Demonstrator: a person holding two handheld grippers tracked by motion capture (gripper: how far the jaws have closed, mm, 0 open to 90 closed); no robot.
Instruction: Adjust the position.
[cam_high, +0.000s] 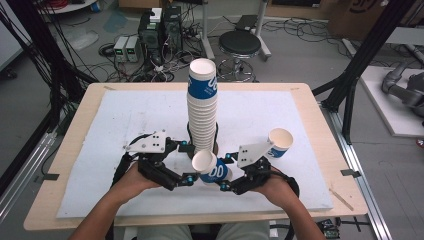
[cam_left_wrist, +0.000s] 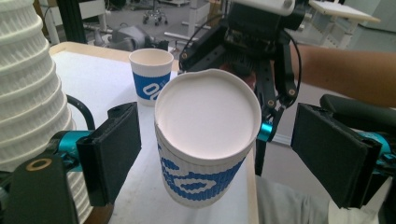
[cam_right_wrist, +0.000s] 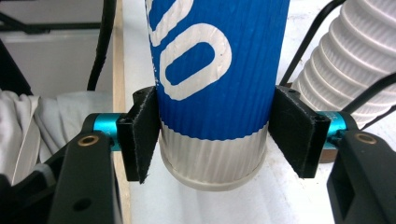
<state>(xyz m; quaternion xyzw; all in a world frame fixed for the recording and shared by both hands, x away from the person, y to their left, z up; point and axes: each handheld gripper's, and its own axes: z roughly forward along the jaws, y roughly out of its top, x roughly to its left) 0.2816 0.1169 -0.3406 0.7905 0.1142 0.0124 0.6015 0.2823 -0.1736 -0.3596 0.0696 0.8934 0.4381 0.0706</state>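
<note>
A blue-and-white paper cup lies tilted in the air near the table's front, mouth turned to the left. My right gripper is shut on it; in the right gripper view its pads press both sides of the cup low on its ribbed wall. My left gripper stands open around the cup's mouth end. In the left gripper view the rim and white inside of the cup face the camera, with gaps to both black pads.
A tall stack of paper cups stands mid-table just behind both grippers, close to the left gripper's side. A single upright cup stands to the right. A white foam mat covers the wooden table. A stool and electronics are beyond.
</note>
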